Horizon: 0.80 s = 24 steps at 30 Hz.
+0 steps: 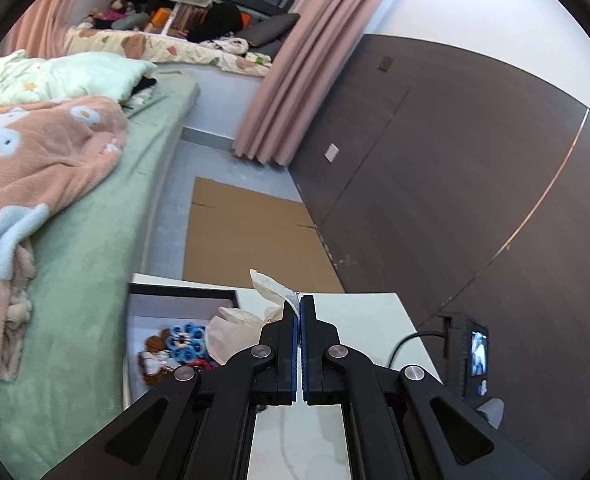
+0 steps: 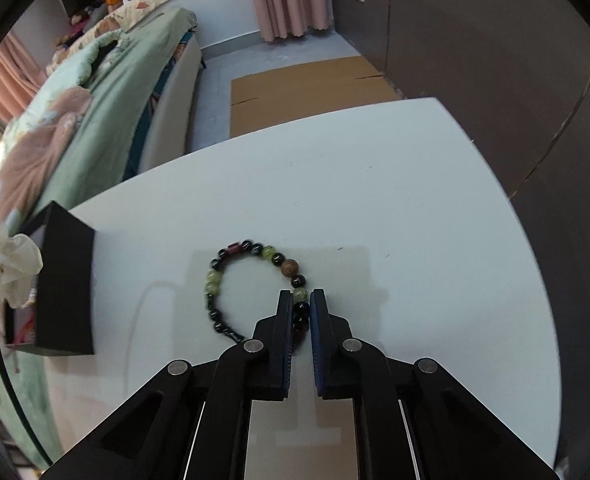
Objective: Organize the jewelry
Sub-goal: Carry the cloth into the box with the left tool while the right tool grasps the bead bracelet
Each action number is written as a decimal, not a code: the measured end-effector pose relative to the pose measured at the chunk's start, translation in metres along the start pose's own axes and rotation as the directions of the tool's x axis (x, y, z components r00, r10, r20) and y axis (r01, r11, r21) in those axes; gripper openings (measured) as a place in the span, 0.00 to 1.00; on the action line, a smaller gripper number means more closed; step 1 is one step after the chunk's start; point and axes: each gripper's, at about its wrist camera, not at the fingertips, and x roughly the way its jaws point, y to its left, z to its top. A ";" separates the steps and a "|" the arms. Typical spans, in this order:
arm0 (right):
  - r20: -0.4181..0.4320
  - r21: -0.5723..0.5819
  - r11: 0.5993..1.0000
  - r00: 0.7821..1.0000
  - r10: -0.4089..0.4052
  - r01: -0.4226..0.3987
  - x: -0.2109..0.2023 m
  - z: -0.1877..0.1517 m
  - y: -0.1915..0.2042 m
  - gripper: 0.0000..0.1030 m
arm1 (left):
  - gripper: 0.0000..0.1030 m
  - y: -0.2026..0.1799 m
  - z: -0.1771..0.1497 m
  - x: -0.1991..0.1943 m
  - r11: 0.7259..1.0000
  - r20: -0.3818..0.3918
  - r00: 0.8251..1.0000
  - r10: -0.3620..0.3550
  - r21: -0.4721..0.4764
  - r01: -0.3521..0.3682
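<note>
Right gripper (image 2: 299,300): pointed steeply down at the table, jaws drawn in close on the near-right stretch of the bead bracelet, dark beads caught between the blue pads.
Bead bracelet (image 2: 255,286): a loop of green, black, brown and one dark-red bead, lying flat on the white table (image 2: 395,208); most of the loop spreads ahead and to the left of the right gripper's fingers.
Black box (image 2: 65,280): well off to the left of the right gripper, at the table's edge, standing open.
Left gripper (image 1: 299,300): jaws fully closed, pinching the edge of a cream organza pouch (image 1: 271,292) that stands up past the fingertips.
Pouch body: bunches down to the left of the left gripper, over the box.
Box contents (image 1: 183,340): below and left of the left gripper, a blue flower-shaped piece and some brown and red items, too blurred to name.
Further out: a flattened cardboard sheet (image 1: 247,236) on the floor ahead, a green bed (image 1: 95,240) to the left, a dark wall panel (image 1: 455,160) to the right.
</note>
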 end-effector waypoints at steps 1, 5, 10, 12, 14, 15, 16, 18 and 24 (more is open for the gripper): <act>0.006 0.003 1.000 1.000 0.011 -0.011 -0.003 -0.001 0.000 0.10 | 0.00 0.002 0.001 -0.002 1.000 0.003 1.000 0.008 -0.003 -0.007; 0.056 0.007 0.998 0.997 0.057 -0.058 -0.020 -0.002 0.003 0.10 | 0.00 0.009 0.001 -0.008 0.999 0.011 0.999 0.041 -0.016 -0.041; 0.108 0.010 0.993 0.987 0.116 -0.118 -0.042 -0.006 0.006 0.10 | 0.00 0.018 -0.001 -0.011 0.997 -0.022 0.998 0.062 -0.049 -0.063; 0.113 0.008 0.992 0.986 0.124 -0.126 -0.045 -0.009 0.007 0.10 | 0.00 0.018 -0.003 -0.011 0.996 -0.035 0.997 0.068 -0.049 -0.070; 0.112 0.009 0.992 0.986 0.127 -0.129 -0.047 -0.013 0.007 0.10 | 0.00 0.017 -0.006 -0.010 0.996 -0.051 0.996 0.067 -0.047 -0.069; 0.111 0.010 0.992 0.986 0.127 -0.129 -0.046 -0.014 0.008 0.10 | 0.00 0.017 -0.007 -0.009 0.996 -0.060 0.996 0.068 -0.047 -0.071; 0.111 0.011 0.992 0.986 0.127 -0.129 -0.046 -0.014 0.009 0.10 | 0.00 0.017 -0.009 -0.007 0.996 -0.075 0.994 0.076 -0.046 -0.080; 0.110 0.018 0.991 0.985 0.132 -0.135 -0.047 -0.015 0.010 0.10 | 0.02 0.020 -0.013 -0.004 0.993 -0.109 0.989 0.103 -0.051 -0.109; 0.142 0.031 0.980 0.971 0.191 -0.198 -0.058 -0.018 0.010 0.10 | 0.75 0.037 -0.018 -0.004 0.980 -0.136 0.978 0.155 -0.105 -0.170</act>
